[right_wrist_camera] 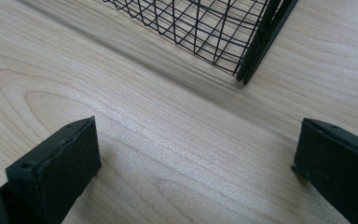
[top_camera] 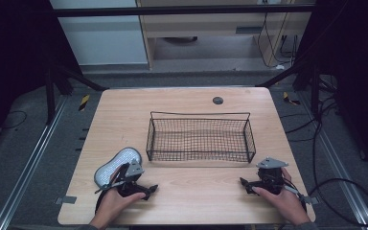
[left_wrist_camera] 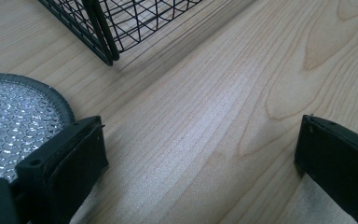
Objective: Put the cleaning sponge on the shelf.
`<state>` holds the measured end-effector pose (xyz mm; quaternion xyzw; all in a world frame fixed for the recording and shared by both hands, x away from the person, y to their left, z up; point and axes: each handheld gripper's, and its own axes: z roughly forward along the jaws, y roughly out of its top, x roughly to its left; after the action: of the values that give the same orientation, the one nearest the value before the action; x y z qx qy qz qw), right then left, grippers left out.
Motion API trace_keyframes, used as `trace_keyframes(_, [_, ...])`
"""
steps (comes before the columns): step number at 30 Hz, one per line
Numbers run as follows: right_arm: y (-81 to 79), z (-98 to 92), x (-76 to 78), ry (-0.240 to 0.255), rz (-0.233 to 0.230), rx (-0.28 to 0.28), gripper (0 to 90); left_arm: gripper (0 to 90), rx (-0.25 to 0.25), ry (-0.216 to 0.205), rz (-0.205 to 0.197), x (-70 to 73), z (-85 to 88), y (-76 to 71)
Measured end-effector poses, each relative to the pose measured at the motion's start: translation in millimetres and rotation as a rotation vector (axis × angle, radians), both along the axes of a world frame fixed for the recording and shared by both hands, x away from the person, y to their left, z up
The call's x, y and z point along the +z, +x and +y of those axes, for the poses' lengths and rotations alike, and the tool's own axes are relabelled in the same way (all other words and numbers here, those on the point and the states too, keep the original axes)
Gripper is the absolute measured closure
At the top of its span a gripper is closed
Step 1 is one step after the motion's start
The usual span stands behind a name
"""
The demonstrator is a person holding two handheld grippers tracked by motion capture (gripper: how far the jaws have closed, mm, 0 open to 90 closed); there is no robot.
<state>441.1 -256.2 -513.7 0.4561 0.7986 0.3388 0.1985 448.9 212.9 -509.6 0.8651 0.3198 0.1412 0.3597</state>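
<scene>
The grey mesh-covered pad (top_camera: 117, 165), oval with a darker rim, is seen at the lower left of the high view, lying flat on the wooden table (top_camera: 191, 201). Its long axis is set on a slant, running from the lower left up toward the upper right, so that its far end points at the near left corner of the wire basket (top_camera: 200, 137). The pad and the basket are near each other but apart; a strip of bare wood is left between them.

The left gripper (top_camera: 146, 190) is found just beside the pad, at its lower right edge, with the person's left hand (top_camera: 112, 203) behind it. In the left gripper view the pad (left_wrist_camera: 14, 126) is shown at the left of the frame, outside the left jaw and partly hidden by it; nothing but wood lies between the jaws. The pad therefore lies off to the side of the opening, not in front of it. The jaws are spread wide and nothing is gripped.

The right gripper (top_camera: 245, 184) is placed at the lower right of the high view, well apart from the pad, with the basket's near right corner (right_wrist_camera: 251, 70) ahead of it in the right gripper view. Its jaws are likewise spread wide over bare wood.

It is judged that the pad would be taken by the left gripper, the nearer one, and that a turn toward the pad would be needed first.
</scene>
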Motion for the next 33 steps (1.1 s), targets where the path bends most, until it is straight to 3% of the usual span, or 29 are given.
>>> trace_keyframes(4, [-0.1, 0.1, 0.0, 0.001, 0.001, -0.001, 0.4, 1.7, -0.014, 0.002, -0.001, 0.2, 2.3, 0.2])
trace_keyframes(10, [0.0, 0.0, 0.0, 0.0, 0.0, 0.0, 0.4, 4.2, 0.019, 0.001, 0.018, 7.0, 9.7, 0.0])
trace_keyframes(15, [-0.1, 0.1, 0.0, 0.001, 0.001, -0.001, 0.4, 5.0, 0.054, -0.006, -0.029, 21.3, 14.1, -4.8])
trace_keyframes(18, [0.0, 0.0, 0.0, 0.0, 0.0, 0.0, 0.4, 5.1, 0.085, 0.024, -0.104, 32.7, 17.1, -10.0])
trace_keyframes(20, [-0.1, 0.2, 0.0, 0.001, 0.001, -0.002, 0.4, 4.7, 0.102, 0.006, -0.125, 38.1, 20.1, -11.8])
trace_keyframes(21, [-0.1, 0.1, 0.0, 0.001, 0.0, -0.001, 0.4, 4.5, 0.11, 0.003, -0.126, 39.0, 20.8, -11.8])
trace_keyframes(24, [-0.2, 0.3, 0.0, 0.001, 0.001, -0.004, 0.4, 4.4, 0.111, 0.048, -0.132, 40.8, 23.7, -8.7])
trace_keyframes(26, [-0.5, 0.4, 0.1, 0.0, 0.001, -0.007, 0.4, 4.5, 0.123, 0.045, -0.126, 42.9, 27.0, -5.7])
trace_keyframes(29, [-0.6, 0.6, 0.0, 0.002, 0.0, -0.009, 0.4, 4.4, 0.122, 0.05, -0.104, 47.0, 32.4, 0.8])
trace_keyframes(33, [-0.6, 0.6, 0.0, 0.002, 0.0, -0.009, 0.4, 3.5, 0.133, 0.101, -0.078, 54.2, 39.9, 12.7])
